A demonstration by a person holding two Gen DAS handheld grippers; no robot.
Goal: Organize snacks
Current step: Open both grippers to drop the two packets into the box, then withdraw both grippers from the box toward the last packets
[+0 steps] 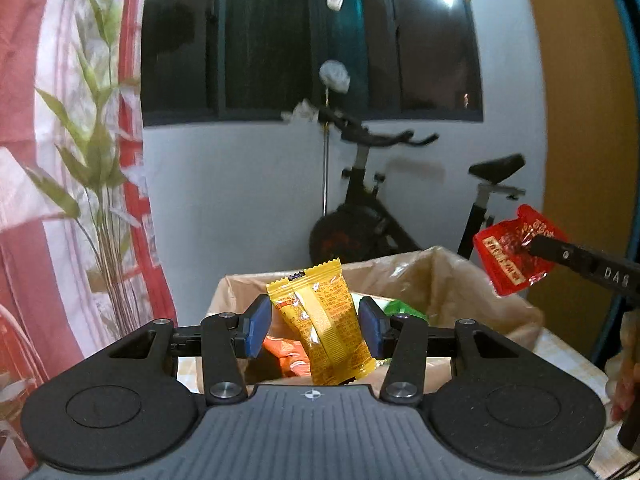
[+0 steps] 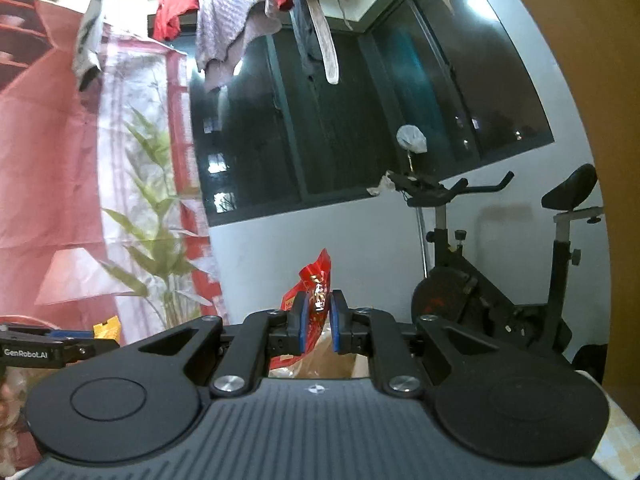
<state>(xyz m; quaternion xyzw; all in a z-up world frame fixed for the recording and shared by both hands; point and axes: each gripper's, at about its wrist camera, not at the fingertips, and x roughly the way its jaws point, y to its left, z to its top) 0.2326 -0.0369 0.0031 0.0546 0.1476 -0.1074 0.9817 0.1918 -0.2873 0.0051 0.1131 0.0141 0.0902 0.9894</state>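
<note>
In the left wrist view my left gripper [image 1: 316,322] is open above a box lined with brown plastic [image 1: 440,276]. A yellow snack packet [image 1: 320,320] stands tilted between the blue pads [image 1: 258,326] without being pinched. An orange packet [image 1: 286,354] and a green packet [image 1: 402,308] lie in the box. My right gripper [image 2: 319,320] is shut on a red snack packet [image 2: 314,284], held in the air. The red packet also shows in the left wrist view [image 1: 514,250], above the box's right rim.
An exercise bike [image 1: 372,208] stands behind the box against the white wall. A plant [image 1: 96,152] and a red-and-white curtain [image 1: 24,120] are at the left. Laundry hangs overhead [image 2: 240,12]. A light checked tabletop [image 1: 568,352] lies under the box.
</note>
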